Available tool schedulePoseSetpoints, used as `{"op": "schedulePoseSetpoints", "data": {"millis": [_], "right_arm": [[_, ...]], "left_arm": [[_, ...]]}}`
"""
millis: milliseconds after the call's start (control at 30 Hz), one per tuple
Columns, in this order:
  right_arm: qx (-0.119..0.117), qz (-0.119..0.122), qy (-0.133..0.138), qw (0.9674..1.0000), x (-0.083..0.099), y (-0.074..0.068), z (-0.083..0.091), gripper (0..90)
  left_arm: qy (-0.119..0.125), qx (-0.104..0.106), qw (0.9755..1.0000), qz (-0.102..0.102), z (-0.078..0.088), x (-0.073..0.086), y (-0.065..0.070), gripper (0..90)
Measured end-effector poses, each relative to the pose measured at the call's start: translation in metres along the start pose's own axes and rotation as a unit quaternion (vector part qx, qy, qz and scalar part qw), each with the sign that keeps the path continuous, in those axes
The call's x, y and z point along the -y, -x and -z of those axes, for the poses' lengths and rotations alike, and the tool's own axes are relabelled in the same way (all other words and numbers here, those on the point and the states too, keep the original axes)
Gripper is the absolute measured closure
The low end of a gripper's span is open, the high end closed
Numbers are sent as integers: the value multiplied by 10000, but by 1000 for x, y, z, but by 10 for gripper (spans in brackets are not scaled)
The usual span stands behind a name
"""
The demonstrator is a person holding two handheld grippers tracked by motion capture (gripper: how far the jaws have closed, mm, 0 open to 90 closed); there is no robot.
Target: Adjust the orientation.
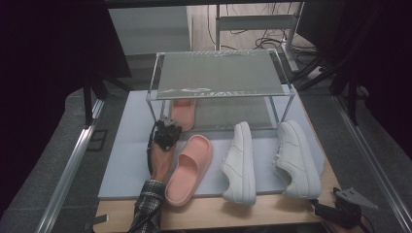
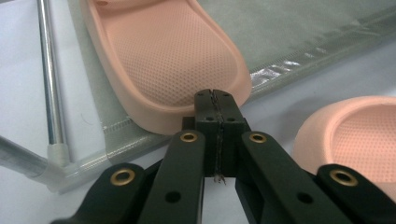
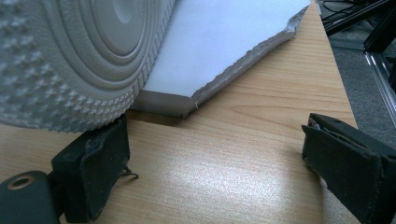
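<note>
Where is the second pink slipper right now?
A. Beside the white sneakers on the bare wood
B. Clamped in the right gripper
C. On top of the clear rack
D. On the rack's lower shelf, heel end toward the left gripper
D: the slipper lies on the lower shelf of the rack, and the left gripper, jaws shut with nothing between them, sits just at its heel edge.

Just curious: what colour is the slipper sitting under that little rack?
Salmon pink slipper, with a finely dotted footbed; the left gripper view shows it best.
</note>
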State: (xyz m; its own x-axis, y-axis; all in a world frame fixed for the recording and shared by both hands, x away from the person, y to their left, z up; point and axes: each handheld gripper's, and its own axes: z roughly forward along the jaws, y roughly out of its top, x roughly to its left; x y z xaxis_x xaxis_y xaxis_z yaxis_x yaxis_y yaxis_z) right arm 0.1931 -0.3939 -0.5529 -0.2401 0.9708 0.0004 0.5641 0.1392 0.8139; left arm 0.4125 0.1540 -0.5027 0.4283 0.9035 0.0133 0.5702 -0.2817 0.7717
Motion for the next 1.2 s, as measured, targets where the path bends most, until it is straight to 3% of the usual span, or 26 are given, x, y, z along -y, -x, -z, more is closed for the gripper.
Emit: {"op": "schedulePoseSetpoints", "data": {"millis": [100,367,800,1200], "right_arm": [[0,1,-4,10000,0,0,0,74],[-2,-3,21,10000,0,0,0,73],[-10,0,42,10000,1,0,0,72],[-23,11,65,10000,1,0,-1,68]], "left_arm": [[-31,29,10000,-38,1,1,1,896],[94,216,9997,114,15,8,-1,891],[68,622,9979,169,54,29,-11,860],[149,760,9970,87,92,50,-10,796]]}}
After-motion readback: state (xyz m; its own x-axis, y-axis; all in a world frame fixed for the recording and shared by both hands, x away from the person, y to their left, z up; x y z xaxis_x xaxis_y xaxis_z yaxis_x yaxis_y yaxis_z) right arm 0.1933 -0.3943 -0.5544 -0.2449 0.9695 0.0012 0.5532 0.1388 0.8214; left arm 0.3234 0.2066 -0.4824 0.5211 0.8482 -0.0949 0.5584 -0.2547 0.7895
